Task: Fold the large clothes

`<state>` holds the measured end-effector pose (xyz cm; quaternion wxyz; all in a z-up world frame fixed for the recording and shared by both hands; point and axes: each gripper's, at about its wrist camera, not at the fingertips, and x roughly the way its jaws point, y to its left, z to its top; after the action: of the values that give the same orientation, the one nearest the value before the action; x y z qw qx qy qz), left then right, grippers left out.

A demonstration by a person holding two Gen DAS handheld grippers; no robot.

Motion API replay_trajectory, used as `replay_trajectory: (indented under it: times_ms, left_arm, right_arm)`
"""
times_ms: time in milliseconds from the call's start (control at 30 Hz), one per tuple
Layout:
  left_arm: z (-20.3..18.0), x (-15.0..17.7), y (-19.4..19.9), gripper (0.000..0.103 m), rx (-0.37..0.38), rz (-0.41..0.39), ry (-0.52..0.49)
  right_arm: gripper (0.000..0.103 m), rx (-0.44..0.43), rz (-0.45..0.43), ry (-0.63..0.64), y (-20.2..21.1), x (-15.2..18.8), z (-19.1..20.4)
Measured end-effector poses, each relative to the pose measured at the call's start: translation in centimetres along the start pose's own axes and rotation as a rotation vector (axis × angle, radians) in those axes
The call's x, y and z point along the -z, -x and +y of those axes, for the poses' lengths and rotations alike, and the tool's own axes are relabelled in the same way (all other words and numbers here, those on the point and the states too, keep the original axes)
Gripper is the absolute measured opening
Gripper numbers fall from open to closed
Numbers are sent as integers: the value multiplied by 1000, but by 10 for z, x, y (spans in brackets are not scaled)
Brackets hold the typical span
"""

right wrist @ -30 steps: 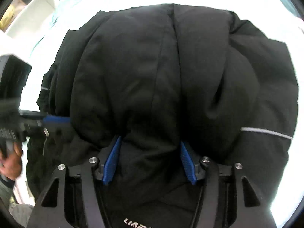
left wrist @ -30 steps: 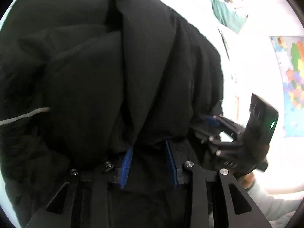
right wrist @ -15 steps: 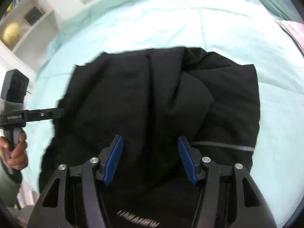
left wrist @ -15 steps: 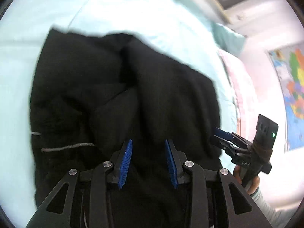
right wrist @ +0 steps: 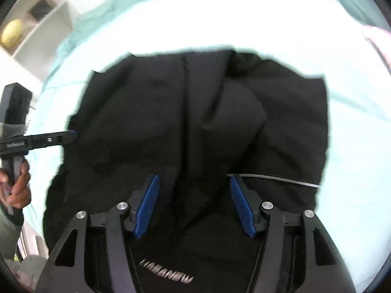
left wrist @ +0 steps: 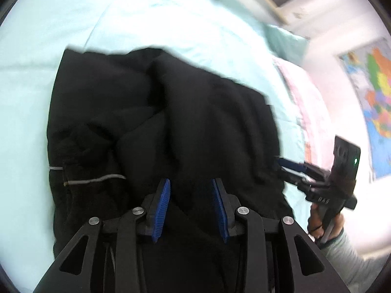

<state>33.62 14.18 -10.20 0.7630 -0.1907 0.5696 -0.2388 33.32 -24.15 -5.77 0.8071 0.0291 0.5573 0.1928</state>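
Here, a black jacket (left wrist: 171,127) lies in a folded, rumpled heap on a pale mint bedspread (left wrist: 29,85), filling the middle of both wrist views. A thin grey stripe (left wrist: 97,178) crosses its left part in the left wrist view.

From the left wrist camera, the left gripper (left wrist: 191,204) points steeply down over the near edge of the jacket. Its blue pads (left wrist: 161,202) stand a modest gap apart with loose black fabric showing between them, not pinched, so the jaws are released. To the right, beside the jacket's right edge, the right gripper (left wrist: 284,164) reaches in level toward the cloth, held by a hand (left wrist: 325,224) in a light grey sleeve (left wrist: 347,256). Far right, a coloured map (left wrist: 376,92) hangs on the wall.

From the right wrist camera, at the far left, a hand (right wrist: 18,183) grips the left gripper's handle, its tip (right wrist: 72,135) meeting the jacket's left edge. White shelves (right wrist: 44,29) stand beyond. In the middle, the right gripper (right wrist: 194,202) tilts steeply down over the jacket; its jaws are opening, wide apart, with fabric lying beneath and between them but nothing pressed. Silver lettering (right wrist: 166,271) shows on the jacket nearest the camera.
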Motion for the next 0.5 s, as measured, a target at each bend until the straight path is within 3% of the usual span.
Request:
replay_trajectory:
  times_ms: [100, 167, 267, 367, 500]
  left_arm:
    - [-12, 7, 11, 37, 69, -3, -26]
    - [-20, 15, -4, 38, 58, 17, -16]
    - [-6, 27, -38, 38, 16, 85, 57]
    - [20, 37, -73, 37, 13, 117, 177]
    - [27, 38, -49, 36, 24, 92, 229]
  right_arm:
    - [64, -16, -70, 74, 31, -2, 33]
    - [64, -38, -79, 102, 32, -2, 49]
    - [59, -11, -12, 152, -13, 7, 76]
    - [58, 8, 87, 123, -61, 23, 69]
    - [58, 24, 93, 68, -69, 25, 61]
